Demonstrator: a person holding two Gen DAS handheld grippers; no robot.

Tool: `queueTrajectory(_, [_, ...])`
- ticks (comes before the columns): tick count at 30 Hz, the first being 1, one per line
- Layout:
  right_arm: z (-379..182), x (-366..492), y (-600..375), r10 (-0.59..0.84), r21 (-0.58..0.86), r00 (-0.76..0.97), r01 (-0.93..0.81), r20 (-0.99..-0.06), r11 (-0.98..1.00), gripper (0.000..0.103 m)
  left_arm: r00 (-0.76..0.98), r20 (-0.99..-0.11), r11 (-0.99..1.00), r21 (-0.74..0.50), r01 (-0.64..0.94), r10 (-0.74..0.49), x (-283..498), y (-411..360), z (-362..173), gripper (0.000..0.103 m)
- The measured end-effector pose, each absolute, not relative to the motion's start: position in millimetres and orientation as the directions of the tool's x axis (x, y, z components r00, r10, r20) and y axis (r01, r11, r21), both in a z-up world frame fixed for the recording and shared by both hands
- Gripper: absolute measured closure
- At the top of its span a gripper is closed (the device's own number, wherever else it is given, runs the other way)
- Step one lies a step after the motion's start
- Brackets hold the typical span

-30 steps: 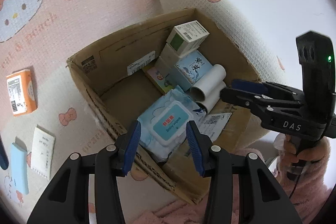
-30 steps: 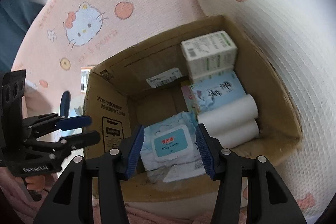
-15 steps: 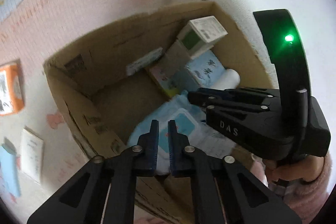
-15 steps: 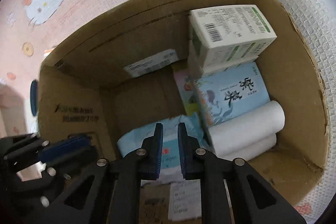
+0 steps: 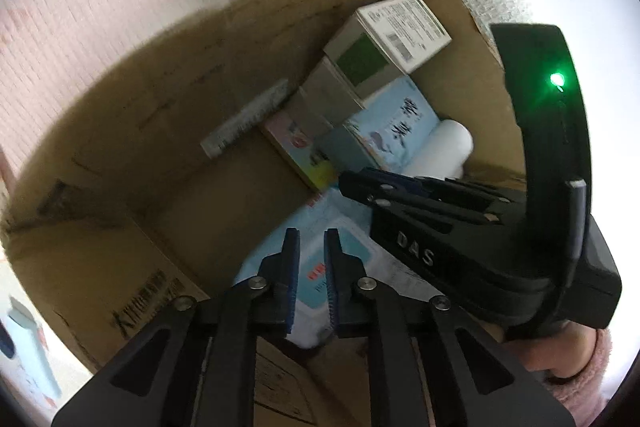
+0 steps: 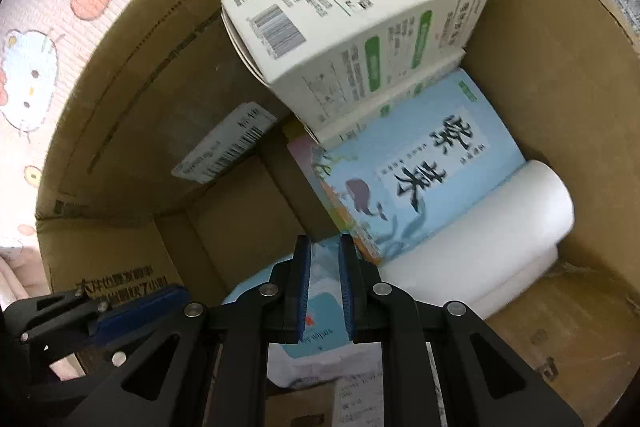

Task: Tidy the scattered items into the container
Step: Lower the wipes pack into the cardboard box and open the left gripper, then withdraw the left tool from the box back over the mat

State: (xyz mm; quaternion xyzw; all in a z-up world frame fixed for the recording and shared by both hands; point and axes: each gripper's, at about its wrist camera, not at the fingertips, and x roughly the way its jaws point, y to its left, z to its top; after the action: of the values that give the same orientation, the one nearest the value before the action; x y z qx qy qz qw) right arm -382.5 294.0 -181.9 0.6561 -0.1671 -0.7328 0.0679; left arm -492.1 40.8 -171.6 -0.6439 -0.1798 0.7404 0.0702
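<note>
Cardboard box [image 6: 540, 75] was plain brown; carton [image 6: 360, 11] white with green panels and black barcode; packet [image 6: 420, 179] pale blue with black characters; roll [image 6: 500, 227] white; mat [image 6: 44, 39] pink, cartoon-cat and orange fruit print

In the cardboard box [image 6: 540, 99], a carton [image 6: 360, 23] sits at twelve o'clock atop a packet [image 6: 420, 179]. A paper roll [image 6: 500, 227] lies at three (touching the packet), a wipes pack [image 6: 320, 315] at six.

Left gripper [image 5: 311, 243] pitched steeply downward, jaws opening, a narrow gap between blue pads, nothing pinched. Right gripper [image 6: 324, 247] likewise pitched steeply down, jaws closed to their minimum, a slim slot left between pads. Grippers close side by side. Hand [image 5: 560, 355] in fuzzy pink sleeve gripping right handle
</note>
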Motion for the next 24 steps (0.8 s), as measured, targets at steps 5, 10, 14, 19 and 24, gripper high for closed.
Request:
queueTrajectory(5, [-178.6, -382.2, 284.6, -0.334, 0.345, -0.124, -0.082, -0.934, -0.935, 0.092, -0.214, -0.93, -0.932, -0.332, 0.143, 0.299, -494.1, 22.8, -159.9, 0.065])
queueTrajectory(10, [-189.2, -386.7, 288.3, -0.262, 0.266, -0.05, -0.152, -0.964, -0.952, 0.093, -0.215, -0.931, -0.927, -0.335, 0.17, 0.297, -502.5, 10.1, -159.8, 0.065])
queueTrajectory(14, [-188.2, -384.7, 272.6, -0.175, 0.174, -0.008, -0.102, -0.985, -0.979, 0.093, -0.217, -0.929, -0.923, -0.339, 0.181, 0.299, -501.4, 5.9, -160.1, 0.065])
queueTrajectory(19, [-196.3, -376.2, 256.4, -0.169, 0.161, 0.087, -0.087, -0.982, -0.983, 0.093, -0.21, -0.935, -0.936, -0.32, 0.148, 0.286, -497.5, 10.3, -155.8, 0.065])
queueTrajectory(24, [-194.2, -368.0, 253.4, -0.17, 0.158, 0.121, -0.097, -0.978, -0.983, 0.093, -0.207, -0.929, -0.93, -0.337, 0.143, 0.305, -496.7, 16.5, -154.5, 0.065])
